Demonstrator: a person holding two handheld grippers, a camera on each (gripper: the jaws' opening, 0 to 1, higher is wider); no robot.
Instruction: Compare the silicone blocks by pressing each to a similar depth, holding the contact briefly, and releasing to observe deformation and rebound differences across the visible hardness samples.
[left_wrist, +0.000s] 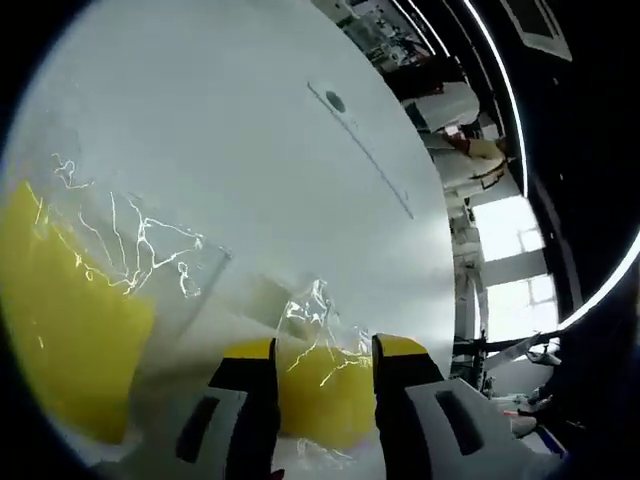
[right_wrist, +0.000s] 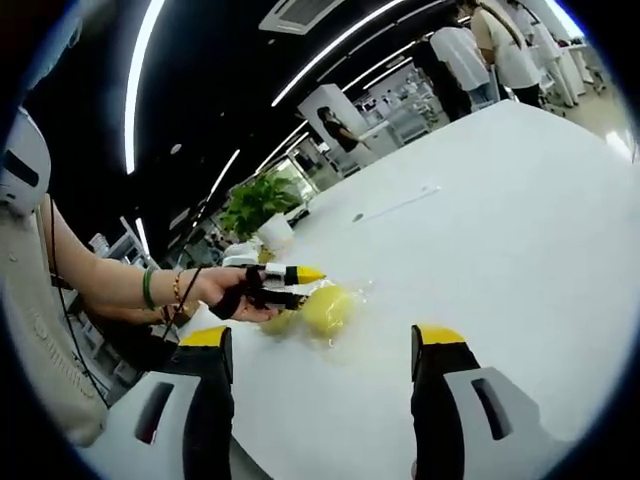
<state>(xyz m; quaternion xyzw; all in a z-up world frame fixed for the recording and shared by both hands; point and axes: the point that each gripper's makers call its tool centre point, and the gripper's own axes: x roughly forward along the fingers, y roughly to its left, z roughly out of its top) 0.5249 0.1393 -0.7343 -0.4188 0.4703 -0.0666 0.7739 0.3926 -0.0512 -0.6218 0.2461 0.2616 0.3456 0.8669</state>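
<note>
Two yellow silicone blocks in crinkled clear wrap lie on the white table (left_wrist: 300, 180). The bigger block (left_wrist: 60, 320) is at the left of the left gripper view. The smaller block (left_wrist: 325, 390) sits between the yellow-tipped jaws of my left gripper (left_wrist: 322, 352), which touch both of its sides. In the right gripper view that left gripper (right_wrist: 292, 284) is held by a hand at the yellow blocks (right_wrist: 325, 308). My right gripper (right_wrist: 322, 340) hovers over the table a short way from them, open, with nothing between its jaws.
A person's arm with bracelets (right_wrist: 150, 285) reaches in from the left. A round port and a thin slot (left_wrist: 335, 100) mark the tabletop further on. A potted plant (right_wrist: 262, 200) stands past the blocks, and people (right_wrist: 480, 50) stand at the table's far end.
</note>
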